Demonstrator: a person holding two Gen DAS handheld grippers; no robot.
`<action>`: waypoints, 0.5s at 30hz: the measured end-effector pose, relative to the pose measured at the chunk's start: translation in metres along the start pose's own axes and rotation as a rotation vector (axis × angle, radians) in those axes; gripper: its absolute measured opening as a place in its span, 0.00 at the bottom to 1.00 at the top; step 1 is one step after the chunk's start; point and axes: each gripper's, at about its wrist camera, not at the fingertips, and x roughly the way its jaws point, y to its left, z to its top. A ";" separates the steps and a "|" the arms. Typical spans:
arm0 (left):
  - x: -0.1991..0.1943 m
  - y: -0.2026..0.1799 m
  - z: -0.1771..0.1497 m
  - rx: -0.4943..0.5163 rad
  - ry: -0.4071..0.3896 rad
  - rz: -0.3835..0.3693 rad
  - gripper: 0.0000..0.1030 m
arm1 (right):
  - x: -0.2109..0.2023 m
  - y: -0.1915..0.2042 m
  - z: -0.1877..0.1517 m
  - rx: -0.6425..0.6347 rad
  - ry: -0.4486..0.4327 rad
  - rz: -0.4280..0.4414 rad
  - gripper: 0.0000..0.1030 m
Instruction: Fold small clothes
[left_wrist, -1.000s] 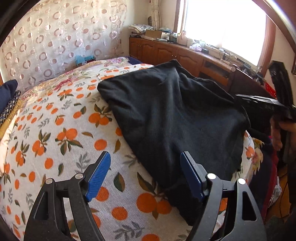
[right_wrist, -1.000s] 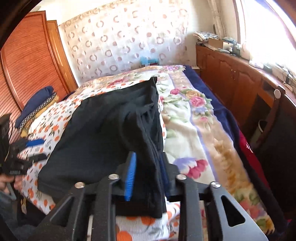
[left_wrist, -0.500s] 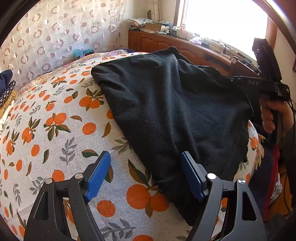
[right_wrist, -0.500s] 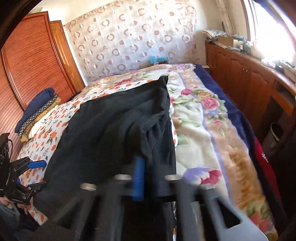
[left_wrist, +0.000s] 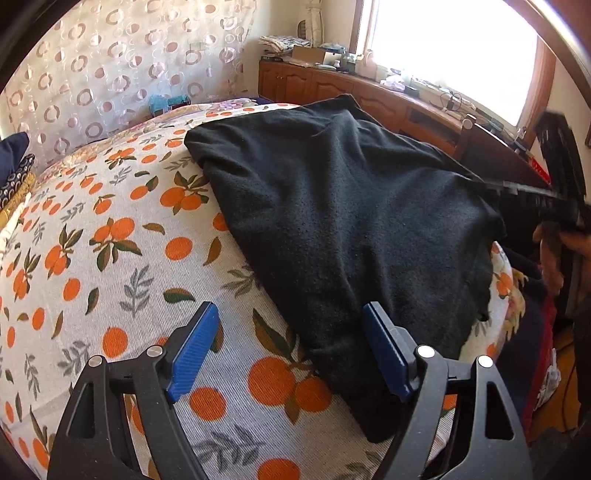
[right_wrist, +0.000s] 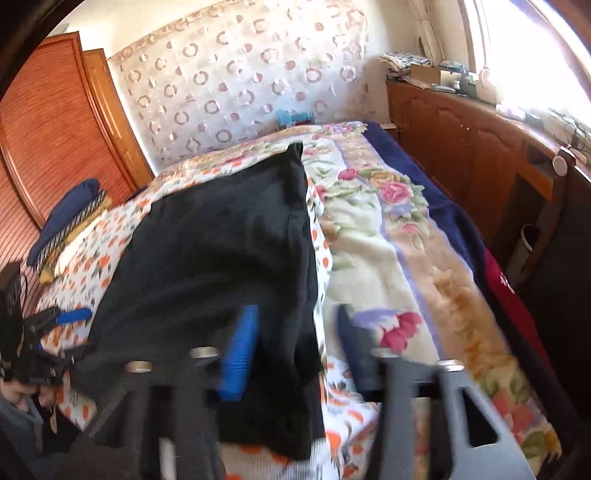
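The bed (left_wrist: 110, 288), under its orange-print cover (left_wrist: 155, 258), fills both views, with a floral blanket (right_wrist: 388, 258) spread over its right part. On the cover lies the black garment (left_wrist: 332, 229), the largest loose thing: a broad, already doubled panel running from the near edge of the bed towards the far curtain, its near end hanging a little over the bed's edge.

The step in hand looks like the end of one fold. The right gripper (right_wrist: 291, 347) is letting go: its jaws are opening, the garment's right edge lies between them, and the blurred pads appear to stand clear of the cloth. The left gripper (left_wrist: 291, 347) is released and spread wide, low over the near left edge of the garment, with that edge and bare cover between its blue pads and nothing pinched.

The next move probably calls for a fresh hold on both near corners, or on one side edge, taking all layers together so the stack does not slide apart, then carrying them across towards the far end.

Of containers there is little: a pale bin (right_wrist: 524, 247) stands on the floor right of the bed, its contents hidden. A pile of folded cloth (right_wrist: 70, 218) rests at the far left of the bed.
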 end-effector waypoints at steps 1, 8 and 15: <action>-0.002 0.000 -0.001 -0.005 0.002 -0.008 0.77 | 0.000 -0.001 -0.005 0.000 0.015 0.011 0.60; -0.019 -0.005 -0.012 -0.012 0.013 -0.106 0.64 | -0.001 -0.005 -0.018 0.027 0.082 0.032 0.62; -0.017 -0.018 -0.019 0.020 0.027 -0.126 0.48 | 0.003 0.000 -0.016 -0.008 0.089 0.034 0.55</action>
